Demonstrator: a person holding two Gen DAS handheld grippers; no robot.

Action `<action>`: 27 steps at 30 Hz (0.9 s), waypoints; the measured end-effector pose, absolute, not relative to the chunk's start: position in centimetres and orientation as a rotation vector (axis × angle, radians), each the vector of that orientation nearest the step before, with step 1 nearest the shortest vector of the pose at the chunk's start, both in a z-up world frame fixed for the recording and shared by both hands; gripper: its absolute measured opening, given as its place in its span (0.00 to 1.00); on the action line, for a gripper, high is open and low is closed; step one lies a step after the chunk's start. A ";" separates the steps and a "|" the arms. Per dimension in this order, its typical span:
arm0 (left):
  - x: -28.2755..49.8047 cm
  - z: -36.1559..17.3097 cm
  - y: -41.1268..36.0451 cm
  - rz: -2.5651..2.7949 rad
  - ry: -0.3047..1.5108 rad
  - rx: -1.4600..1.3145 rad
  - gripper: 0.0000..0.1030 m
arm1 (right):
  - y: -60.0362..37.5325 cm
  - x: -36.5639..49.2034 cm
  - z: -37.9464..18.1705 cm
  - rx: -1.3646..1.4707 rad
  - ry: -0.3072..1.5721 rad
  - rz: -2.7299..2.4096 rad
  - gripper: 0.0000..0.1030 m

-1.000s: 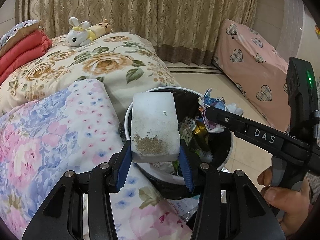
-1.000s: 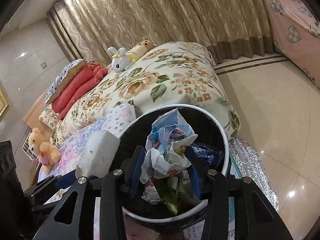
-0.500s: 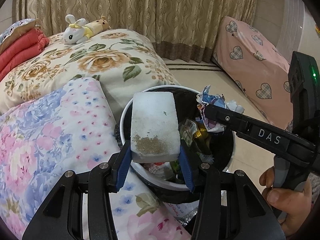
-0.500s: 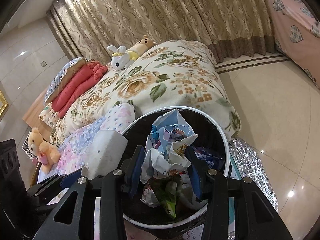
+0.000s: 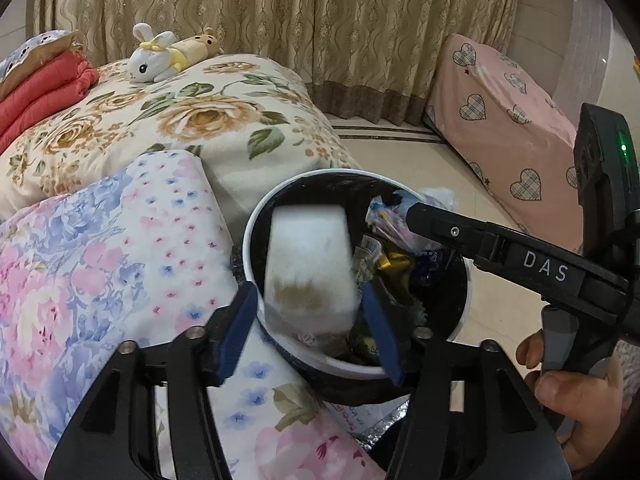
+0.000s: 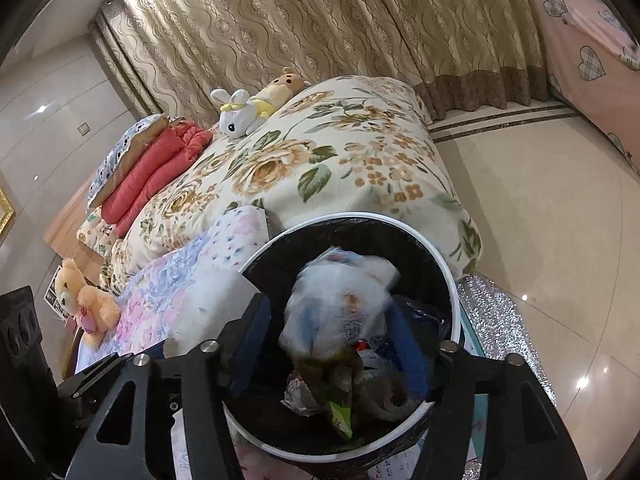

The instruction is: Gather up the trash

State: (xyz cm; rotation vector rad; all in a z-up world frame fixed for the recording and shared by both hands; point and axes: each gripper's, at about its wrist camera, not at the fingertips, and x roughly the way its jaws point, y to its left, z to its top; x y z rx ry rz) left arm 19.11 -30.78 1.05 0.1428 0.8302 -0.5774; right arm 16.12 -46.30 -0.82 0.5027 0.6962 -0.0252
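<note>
**Both pieces let go over the bin**

We have just been opening both sets of jaws. The left gripper (image 5: 310,330) stands clear of the sponge (image 5: 308,268), which blurs as it drops into the bin (image 5: 250,240). The right gripper (image 6: 330,346) has freed the wrapper (image 6: 340,300), also blurred, falling above the rubbish. We judge this drop nearly finished.
</note>
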 end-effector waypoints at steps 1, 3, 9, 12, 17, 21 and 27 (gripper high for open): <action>19.1 1.1 -30.5 -0.576 0.829 0.134 0.58 | -46.3 16.1 -0.8 0.503 0.694 -0.022 0.64; 19.0 1.2 -30.0 -0.572 0.831 0.116 0.58 | -46.2 15.9 -0.7 0.503 0.686 -0.023 0.65; 18.0 1.3 -27.6 -0.540 0.819 0.070 0.58 | -45.6 14.4 0.4 0.514 0.654 -0.019 0.67; 16.9 1.0 -25.4 -0.515 0.819 0.025 0.58 | -44.7 13.3 0.9 0.510 0.633 -0.010 0.72; 14.2 0.9 -21.7 -0.463 0.776 -0.021 0.59 | -42.3 11.2 0.9 0.509 0.608 0.014 0.78; 11.9 0.8 -18.4 -0.417 0.735 -0.056 0.62 | -39.3 9.1 0.5 0.480 0.586 0.034 0.84; 8.5 0.6 -14.2 -0.339 0.660 -0.066 0.67 | -34.4 6.5 -0.3 0.389 0.548 0.070 0.90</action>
